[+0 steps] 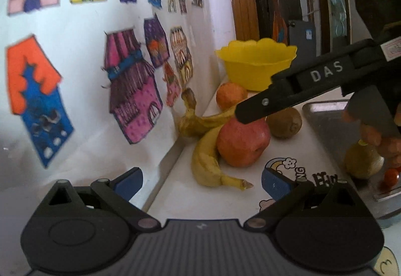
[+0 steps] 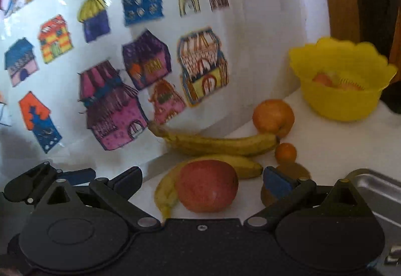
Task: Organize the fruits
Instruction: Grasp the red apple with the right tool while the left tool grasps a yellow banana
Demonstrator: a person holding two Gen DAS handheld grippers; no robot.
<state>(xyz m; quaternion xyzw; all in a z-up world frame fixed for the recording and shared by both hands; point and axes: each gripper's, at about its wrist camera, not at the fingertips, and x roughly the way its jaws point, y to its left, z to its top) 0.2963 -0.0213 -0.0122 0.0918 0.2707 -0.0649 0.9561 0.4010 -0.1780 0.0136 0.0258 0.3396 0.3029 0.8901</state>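
A red apple lies on the white counter between the spread fingers of my right gripper, which is open. Two bananas curve behind and beside the apple. Further back sit an orange, a small tangerine and a kiwi. The yellow bowl at the back holds some fruit. My left gripper is open and empty, just short of the nearer banana. In the left wrist view, a right gripper finger hangs just over the apple.
A wall with coloured house pictures runs close along the left. A metal tray on the right holds a yellow-green fruit and a small red one. Wooden frames stand behind the bowl.
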